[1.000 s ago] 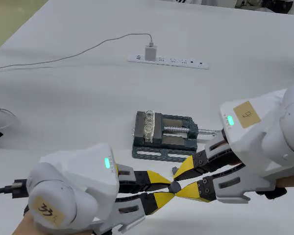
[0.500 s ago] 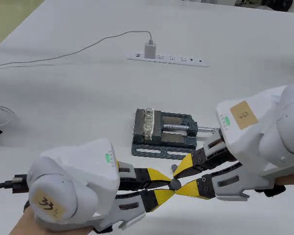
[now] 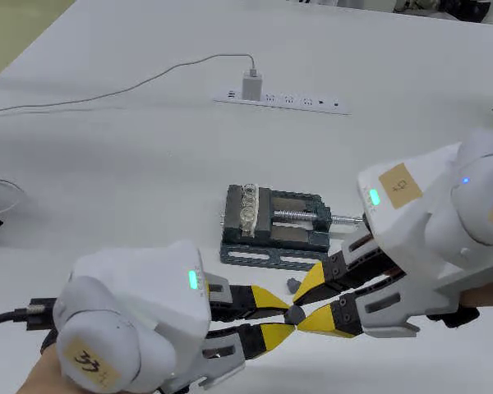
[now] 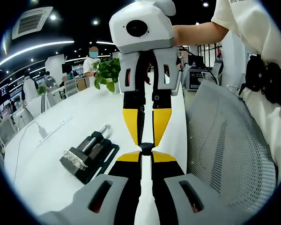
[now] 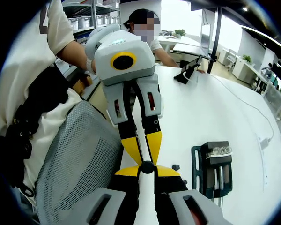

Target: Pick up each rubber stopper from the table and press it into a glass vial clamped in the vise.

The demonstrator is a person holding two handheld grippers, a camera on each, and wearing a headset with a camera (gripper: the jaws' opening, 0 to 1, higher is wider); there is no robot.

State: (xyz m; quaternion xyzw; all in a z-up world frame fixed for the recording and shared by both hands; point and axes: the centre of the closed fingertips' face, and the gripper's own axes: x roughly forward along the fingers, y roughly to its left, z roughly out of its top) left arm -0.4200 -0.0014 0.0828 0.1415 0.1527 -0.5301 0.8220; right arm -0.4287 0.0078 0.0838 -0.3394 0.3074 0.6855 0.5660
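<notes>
Left claw (image 3: 285, 317) and right claw (image 3: 303, 311) tip to tip above the surface (image 3: 148, 164), both clenched on one rubber stopper (image 3: 294, 314). Second stopper (image 3: 292, 285) loose on the surface near the vise (image 3: 273, 223). Glass vials (image 3: 250, 205) clamped in the vise.

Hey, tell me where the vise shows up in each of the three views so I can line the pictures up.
Head view: the vise sits at centre.
Left gripper view: the vise is lower left.
Right gripper view: the vise is lower right.
Shared landmark: the held stopper, low centre in each view.
</notes>
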